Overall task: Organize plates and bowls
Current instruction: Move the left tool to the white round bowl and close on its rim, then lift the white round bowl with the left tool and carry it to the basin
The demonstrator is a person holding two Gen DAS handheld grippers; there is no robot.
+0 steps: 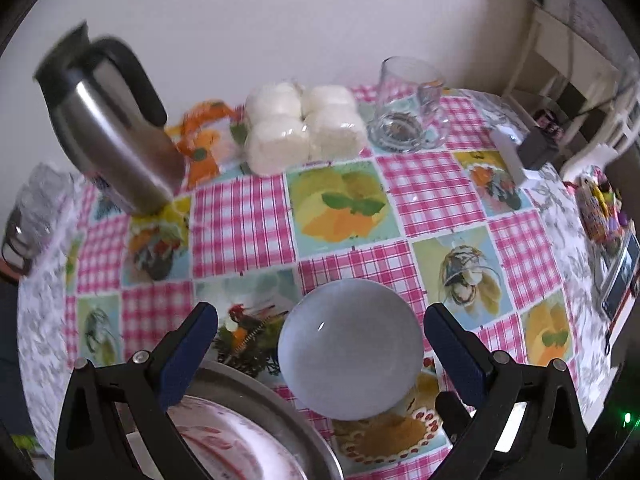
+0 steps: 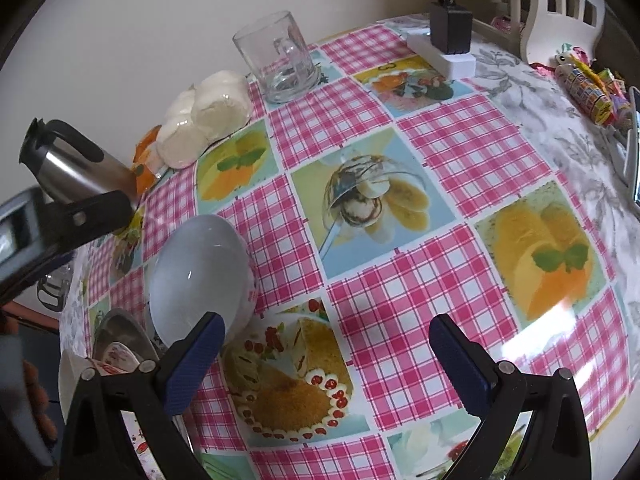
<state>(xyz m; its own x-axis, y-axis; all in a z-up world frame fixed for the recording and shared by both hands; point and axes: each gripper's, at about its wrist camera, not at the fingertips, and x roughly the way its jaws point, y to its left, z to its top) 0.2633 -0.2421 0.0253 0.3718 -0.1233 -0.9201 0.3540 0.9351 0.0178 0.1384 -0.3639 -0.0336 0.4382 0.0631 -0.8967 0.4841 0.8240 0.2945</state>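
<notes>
A white bowl [image 1: 351, 350] sits on the patterned tablecloth between the fingers of my open left gripper [image 1: 321, 330], touching neither finger. The bowl also shows in the right wrist view [image 2: 200, 276], left of my open, empty right gripper [image 2: 326, 338]. A steel plate [image 1: 264, 404] with a red-patterned dish [image 1: 224, 448] on it lies at the lower left, partly under my left finger. The same stack [image 2: 120, 344] shows at the left edge of the right wrist view. The body of the left gripper [image 2: 60, 224] reaches in from the left there.
A steel kettle [image 1: 112, 128], a pack of white rolls [image 1: 304, 126] and a glass mug [image 1: 408, 106] stand along the back wall. A white power strip with a black adapter [image 2: 448, 40] and colourful packets [image 2: 588, 88] lie at the right. A chair [image 2: 560, 8] stands behind.
</notes>
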